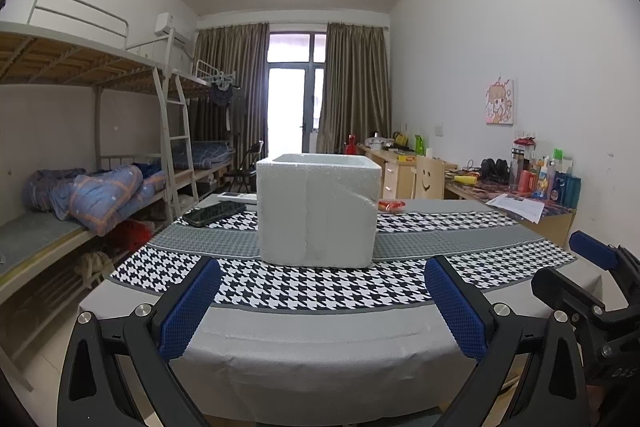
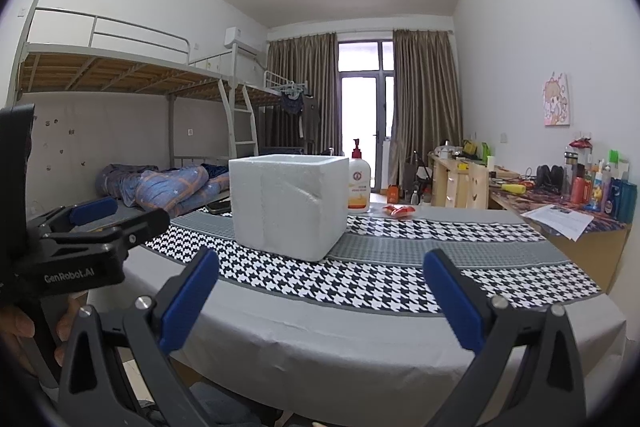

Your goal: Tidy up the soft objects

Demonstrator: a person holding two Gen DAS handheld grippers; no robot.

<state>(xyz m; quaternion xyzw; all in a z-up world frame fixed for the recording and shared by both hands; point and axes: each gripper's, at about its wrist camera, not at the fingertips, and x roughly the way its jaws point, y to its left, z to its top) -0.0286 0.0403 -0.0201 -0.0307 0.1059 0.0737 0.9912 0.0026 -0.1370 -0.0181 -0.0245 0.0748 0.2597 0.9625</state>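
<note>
Both your left gripper and right gripper are spread and hold nothing. The foam box looks light and brittle, so take its rim gently.

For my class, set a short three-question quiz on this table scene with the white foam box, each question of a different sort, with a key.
1. True or false: the left gripper is shut on the foam box.
2. Multiple choice: what stands behind the foam box in the right wrist view? A) a lotion bottle B) a kettle C) a lamp
3. Fill the gap: the dark phone lies on the box's ____ side in the left wrist view.

Key:
1. False; both the left gripper and the right gripper are open and short of the box.
2. A, the lotion bottle.
3. Left.
</note>
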